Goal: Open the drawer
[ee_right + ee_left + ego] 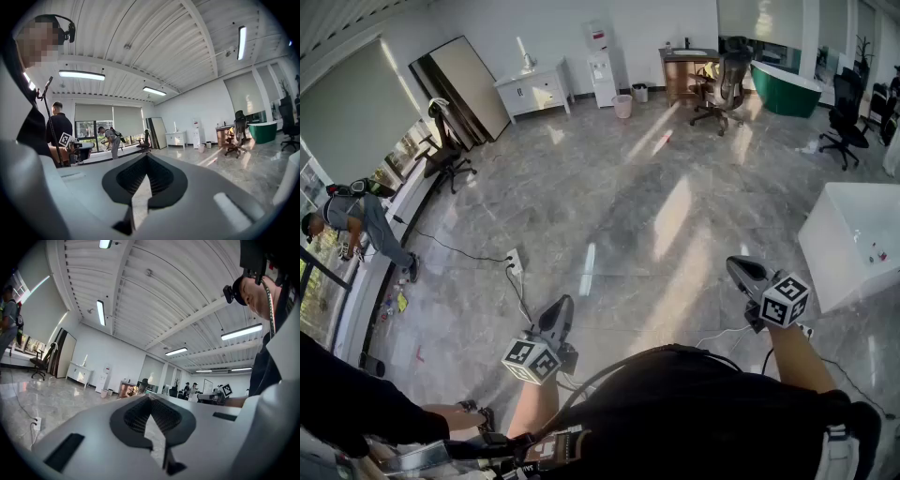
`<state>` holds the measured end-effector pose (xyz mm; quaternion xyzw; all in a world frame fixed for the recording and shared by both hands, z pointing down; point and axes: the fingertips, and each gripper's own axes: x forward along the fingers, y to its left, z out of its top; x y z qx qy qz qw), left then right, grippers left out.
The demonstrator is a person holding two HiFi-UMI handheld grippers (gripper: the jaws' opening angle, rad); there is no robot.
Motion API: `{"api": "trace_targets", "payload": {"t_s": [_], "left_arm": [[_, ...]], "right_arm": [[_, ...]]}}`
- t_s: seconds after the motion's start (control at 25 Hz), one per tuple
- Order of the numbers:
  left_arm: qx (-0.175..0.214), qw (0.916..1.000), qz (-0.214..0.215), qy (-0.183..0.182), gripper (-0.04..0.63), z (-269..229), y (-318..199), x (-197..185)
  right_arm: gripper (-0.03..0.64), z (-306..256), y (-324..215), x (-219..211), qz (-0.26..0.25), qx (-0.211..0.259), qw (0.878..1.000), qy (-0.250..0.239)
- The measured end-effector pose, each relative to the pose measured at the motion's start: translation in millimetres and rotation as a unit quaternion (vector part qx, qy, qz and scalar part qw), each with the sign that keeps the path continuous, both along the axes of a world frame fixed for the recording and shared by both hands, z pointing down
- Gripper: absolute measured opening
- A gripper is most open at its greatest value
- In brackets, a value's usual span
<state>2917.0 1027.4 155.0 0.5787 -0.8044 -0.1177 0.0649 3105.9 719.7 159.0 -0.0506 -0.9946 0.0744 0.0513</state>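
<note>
In the head view my left gripper (562, 307) is held low at centre left. My right gripper (739, 268) is at the right. Both point out over the open floor, far from any furniture. Each gripper's jaws meet at the tips with nothing between them, as the left gripper view (150, 397) and the right gripper view (147, 155) show. A white cabinet with drawers (534, 90) stands against the far wall; it appears small in the left gripper view (79, 373) and in the right gripper view (177, 138).
A white table (825, 253) stands at the right. A power strip (515, 261) with its cable lies on the marble floor ahead. Office chairs (724, 86), a water dispenser (602, 66) and a green tub (787, 89) line the back. A person (356, 220) bends by the left window.
</note>
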Motion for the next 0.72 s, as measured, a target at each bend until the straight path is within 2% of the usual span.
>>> {"api": "trace_targets", "payload": {"t_s": [0.72], "left_arm": [[-0.005, 1.0000, -0.005, -0.003, -0.009, -4.2, -30.3, 27.5]], "right_arm": [[-0.002, -1.5, -28.3, 24.0, -0.009, 0.005, 1.000, -0.005]]}}
